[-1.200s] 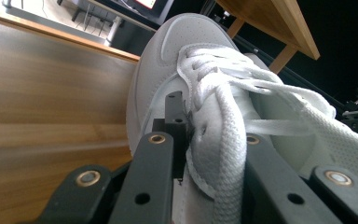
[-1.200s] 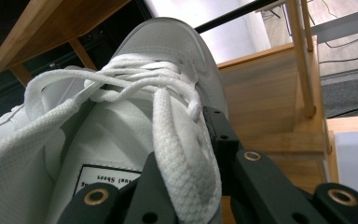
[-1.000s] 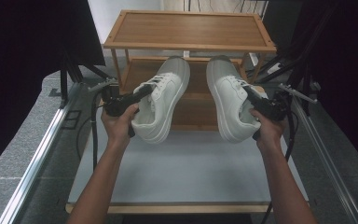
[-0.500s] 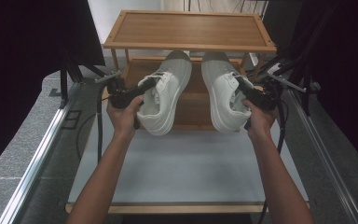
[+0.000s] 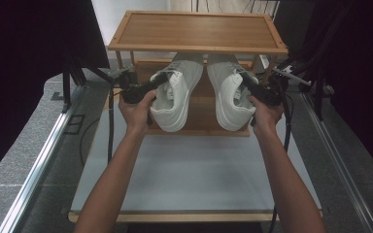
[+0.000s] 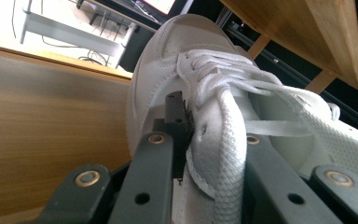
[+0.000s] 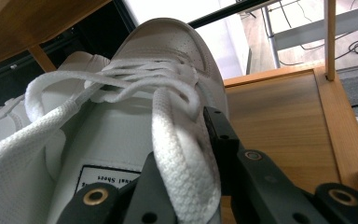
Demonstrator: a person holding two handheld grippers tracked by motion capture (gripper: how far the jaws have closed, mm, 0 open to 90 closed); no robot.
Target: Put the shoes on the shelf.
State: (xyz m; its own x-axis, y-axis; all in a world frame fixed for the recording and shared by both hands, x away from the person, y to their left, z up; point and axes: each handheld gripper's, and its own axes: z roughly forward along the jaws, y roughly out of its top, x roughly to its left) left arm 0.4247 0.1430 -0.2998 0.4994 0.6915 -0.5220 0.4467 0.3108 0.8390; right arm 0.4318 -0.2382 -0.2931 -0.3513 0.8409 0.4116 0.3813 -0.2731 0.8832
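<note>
Pale grey, the desk (image 5: 194, 165) is flanked by dark curtains, and a two-tier bamboo shoe rack (image 5: 196, 31) stands at its far end. Two white sneakers are held side by side at the rack's lower shelf, toes under the top shelf and heels toward the person. The left sneaker (image 5: 177, 94) is gripped by the left gripper (image 5: 148, 87), its fingers clamped on the shoe's side wall beside the laces. The right sneaker (image 5: 230, 94) is gripped likewise by the right gripper (image 5: 257, 92), fingers closed on its collar edge. Whether the soles touch the shelf cannot be told.
</note>
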